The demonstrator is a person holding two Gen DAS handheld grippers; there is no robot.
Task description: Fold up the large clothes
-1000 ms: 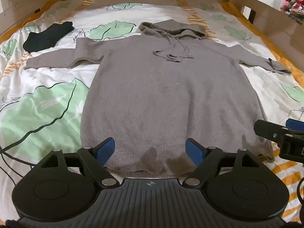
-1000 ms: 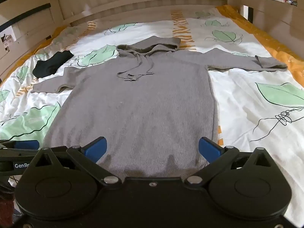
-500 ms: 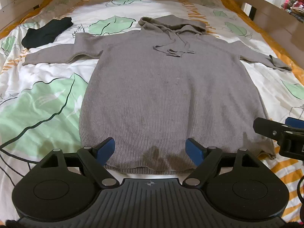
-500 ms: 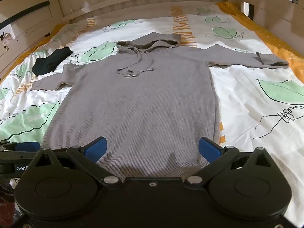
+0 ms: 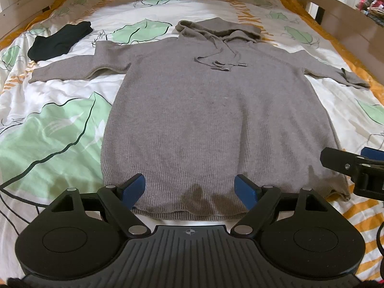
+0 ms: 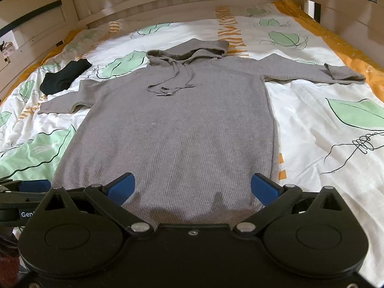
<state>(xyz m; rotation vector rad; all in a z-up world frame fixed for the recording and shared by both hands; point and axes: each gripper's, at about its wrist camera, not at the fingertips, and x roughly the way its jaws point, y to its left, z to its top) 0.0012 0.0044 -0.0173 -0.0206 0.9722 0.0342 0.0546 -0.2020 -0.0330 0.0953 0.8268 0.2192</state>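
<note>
Laying flat on the bed (image 5: 60, 124), the hoodie (image 5: 216, 120) is spread for folding; both grippers (image 5: 189, 189) (image 6: 192, 187) are hovered at its hem, jaws wide, empty.

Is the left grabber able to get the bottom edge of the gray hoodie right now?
Probably yes. The left tongs stand open just above the gray hoodie, and its bottom edge lies flat on the bed cover right between the blue pads, with nothing on top or in the way.
</note>
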